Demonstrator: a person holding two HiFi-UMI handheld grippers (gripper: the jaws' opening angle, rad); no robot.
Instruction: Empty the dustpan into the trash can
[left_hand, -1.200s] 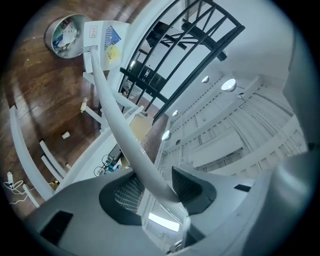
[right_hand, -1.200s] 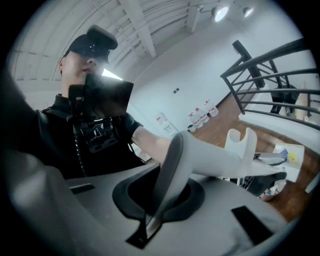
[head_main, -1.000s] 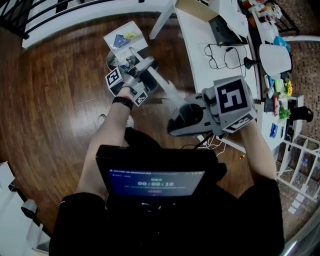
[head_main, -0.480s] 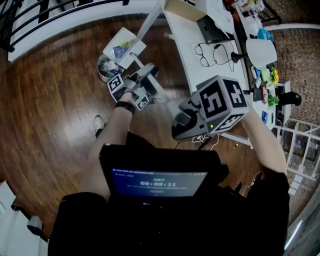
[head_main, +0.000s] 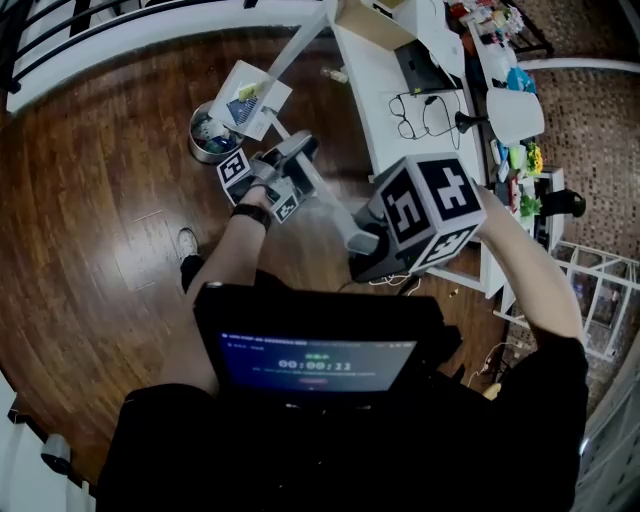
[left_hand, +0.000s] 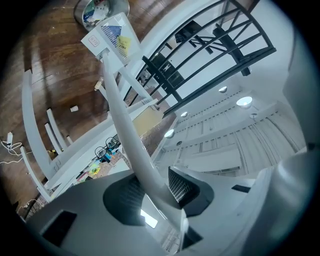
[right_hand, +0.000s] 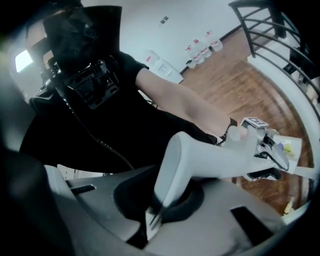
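Note:
A white long-handled dustpan (head_main: 252, 98) holding paper scraps hangs at the far rim of the round metal trash can (head_main: 210, 135), which has litter in it. My left gripper (head_main: 297, 155) is shut on the middle of the dustpan's handle (head_main: 326, 190); its jaws have just been closing on it. In the left gripper view the handle (left_hand: 125, 135) runs from my left gripper (left_hand: 155, 192) up to the dustpan (left_hand: 110, 37) beside the trash can (left_hand: 97, 10). My right gripper (head_main: 362, 245) is shut on the handle's near end (right_hand: 200, 160), seen in the right gripper view between its jaws (right_hand: 160, 210).
A white desk (head_main: 385, 100) with eyeglasses (head_main: 425, 110), a laptop and small items stands right of the can. A white wire shelf (head_main: 590, 300) is at far right and a black railing (head_main: 60, 20) at the back. A shoe (head_main: 187, 243) shows on the wood floor.
My right gripper has turned at the handle's end and sunk a little, and the handle has swung with it. The left gripper has rolled slightly on the handle. The dustpan stays by the can.

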